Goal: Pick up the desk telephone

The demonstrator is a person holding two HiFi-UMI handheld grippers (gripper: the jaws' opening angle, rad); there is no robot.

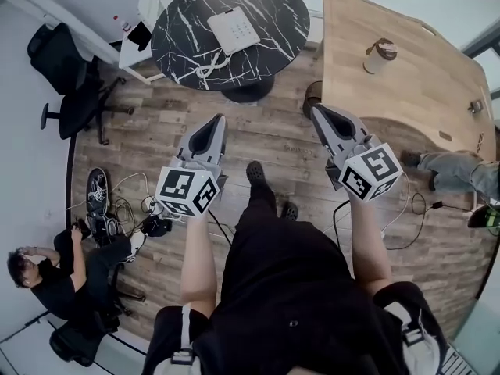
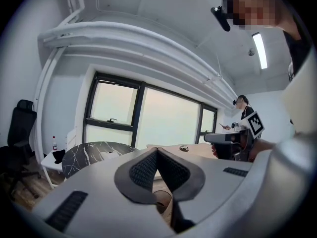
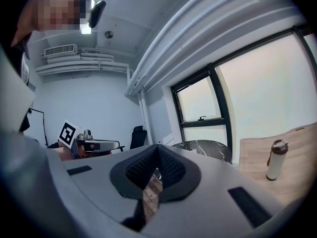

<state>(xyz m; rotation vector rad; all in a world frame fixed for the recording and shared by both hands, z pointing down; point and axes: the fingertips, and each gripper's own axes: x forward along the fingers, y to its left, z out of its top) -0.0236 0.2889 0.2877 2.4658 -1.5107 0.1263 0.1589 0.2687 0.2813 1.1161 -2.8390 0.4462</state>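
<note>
Soft, even daylight fills the room from the big windows (image 2: 148,125), which are washed out to pale cream in both gripper views. A ceiling lamp (image 2: 259,50) glows plain white. Shadows on the wood floor (image 1: 273,143) are faint. All three views bulge like a fisheye, and straight lines bend toward the edges. The gripper views have dark corners. The left gripper (image 2: 157,148), close to the lens, looks slightly soft.
</note>
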